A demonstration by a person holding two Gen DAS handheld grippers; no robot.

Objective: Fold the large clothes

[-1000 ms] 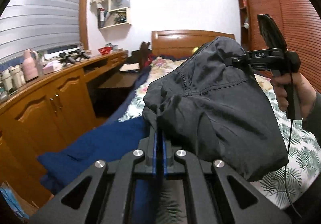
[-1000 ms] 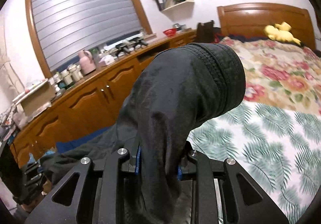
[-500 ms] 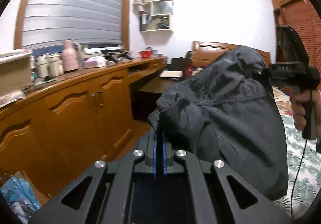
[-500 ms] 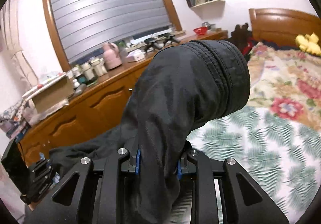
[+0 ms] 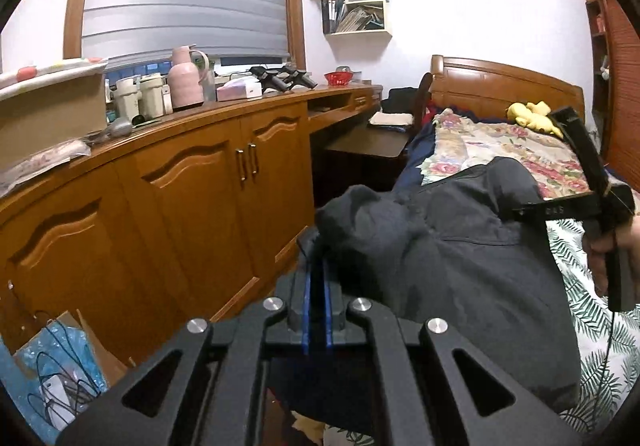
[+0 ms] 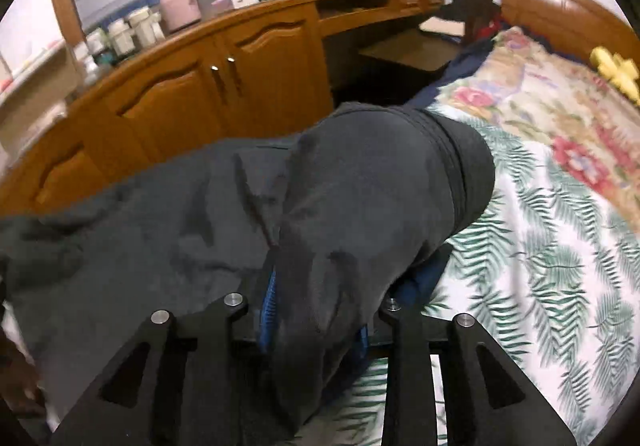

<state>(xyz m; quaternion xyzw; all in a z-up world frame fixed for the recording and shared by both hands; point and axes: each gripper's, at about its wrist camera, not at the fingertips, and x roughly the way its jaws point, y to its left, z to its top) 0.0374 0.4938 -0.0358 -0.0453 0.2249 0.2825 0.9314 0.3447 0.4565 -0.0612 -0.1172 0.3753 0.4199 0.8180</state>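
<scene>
A: Left wrist view, item one?
B: Left tool [image 5: 316, 266] — blue pads lying almost together, clenching an edge of the dark garment [image 5: 460, 266]. The cloth is hanging from there across to the right tool [image 5: 516, 212], which a hand [image 5: 612, 246] is holding over the bed [image 5: 500, 150]; its fingers are disappearing into the cloth, gripping the far corner.
A: Background entries?
B: Wooden counter [image 5: 248, 102] carrying a pink jug [image 5: 186, 76]; a yellow plush toy [image 5: 528, 114] lying by the headboard.
A: Right wrist view?
B: Right tool [image 6: 316, 310] — fingers standing apart with a thick bunch of the garment [image 6: 360, 186] filling the gap, so it is grasping the cloth. The bunch is draping forward over the leaf-print bedsheet [image 6: 560, 246], the remainder trailing left towards the counter [image 6: 240, 26].
</scene>
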